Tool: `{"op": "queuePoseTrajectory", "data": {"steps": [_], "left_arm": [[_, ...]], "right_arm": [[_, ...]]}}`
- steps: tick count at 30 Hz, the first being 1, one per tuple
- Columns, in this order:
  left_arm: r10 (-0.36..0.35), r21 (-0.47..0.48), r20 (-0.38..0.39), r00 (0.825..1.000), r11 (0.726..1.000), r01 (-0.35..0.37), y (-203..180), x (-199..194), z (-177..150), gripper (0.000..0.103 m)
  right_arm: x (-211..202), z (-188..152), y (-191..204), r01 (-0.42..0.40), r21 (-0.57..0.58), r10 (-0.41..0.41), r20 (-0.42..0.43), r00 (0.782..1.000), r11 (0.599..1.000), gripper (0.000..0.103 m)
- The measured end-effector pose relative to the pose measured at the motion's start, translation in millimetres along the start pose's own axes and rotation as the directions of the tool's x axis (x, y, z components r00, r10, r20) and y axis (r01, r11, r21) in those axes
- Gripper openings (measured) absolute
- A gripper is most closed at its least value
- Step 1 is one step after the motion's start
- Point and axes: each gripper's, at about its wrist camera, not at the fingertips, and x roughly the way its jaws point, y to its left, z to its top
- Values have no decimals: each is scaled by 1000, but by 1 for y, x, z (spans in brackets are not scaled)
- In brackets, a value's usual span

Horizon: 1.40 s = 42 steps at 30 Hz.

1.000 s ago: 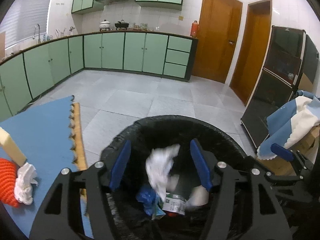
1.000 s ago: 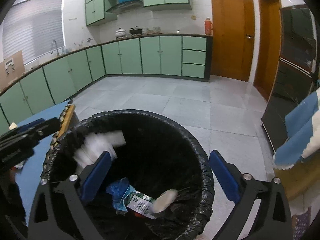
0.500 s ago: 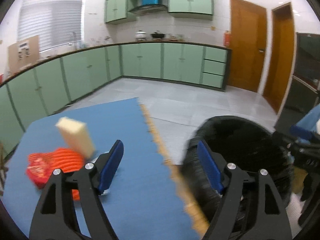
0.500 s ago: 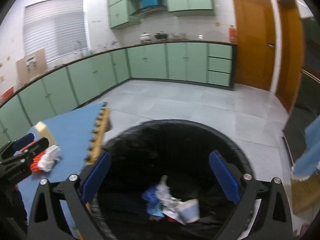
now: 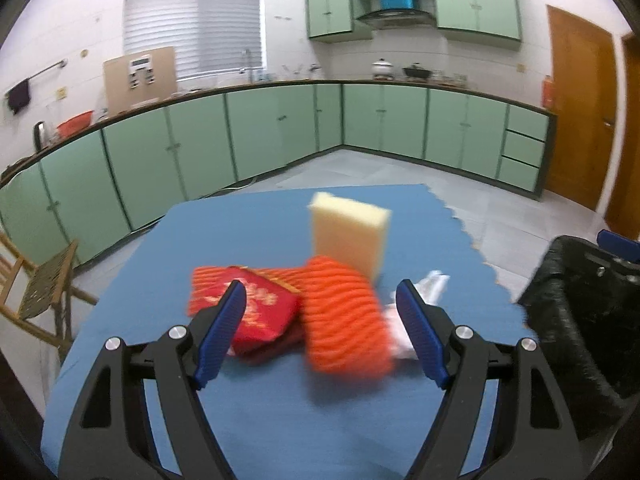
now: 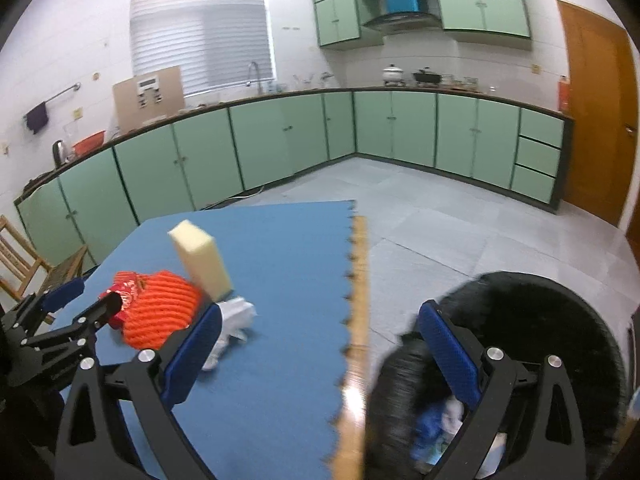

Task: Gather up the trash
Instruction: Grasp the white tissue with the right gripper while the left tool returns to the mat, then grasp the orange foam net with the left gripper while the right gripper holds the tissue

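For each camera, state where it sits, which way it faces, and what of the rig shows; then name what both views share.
Left wrist: sits on the left gripper, facing the blue mat and its orange foam net, red packet, sponge; own open blue fingers show, the right gripper's tip at the right edge.
Right wrist: sits on the right gripper, facing the mat edge and black trash bin; own open fingers show, the left gripper at the left edge.
Shared: mat, net, sponge, white tissue, bin, green cabinets.

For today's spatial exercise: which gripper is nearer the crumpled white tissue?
Right. The right gripper has its left finger just beside the crumpled white tissue; the left gripper sits beyond the orange mesh.
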Motion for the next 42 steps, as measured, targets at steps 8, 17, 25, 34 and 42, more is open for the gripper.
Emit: {"op": "queuePoseTrajectory", "data": {"steps": [8,17,25,34,42], "left_arm": [[53,-38,-24,998,998,-54,37,10,-8,75],[53,-48,-36,998,997,-55,47,20,-14,75],[46,-58,-50,998,997,-49,50,24,-21,75],[20,-64,-53,998,998,-23,42,23,-21,75],[-47,-76,-70,996,996,41,21,28,-21,75]], "right_arm": [[56,-13,44,-42,-36,39,-92,995,998,95],[95,-29,70,-25,-55,15,-175,984,998,80],[105,-33,81,-91,-65,75,-222,972,994,56],[98,-32,89,-210,-66,189,-236,953,976,12],[79,-23,66,-180,-63,164,-203,965,982,11]]}}
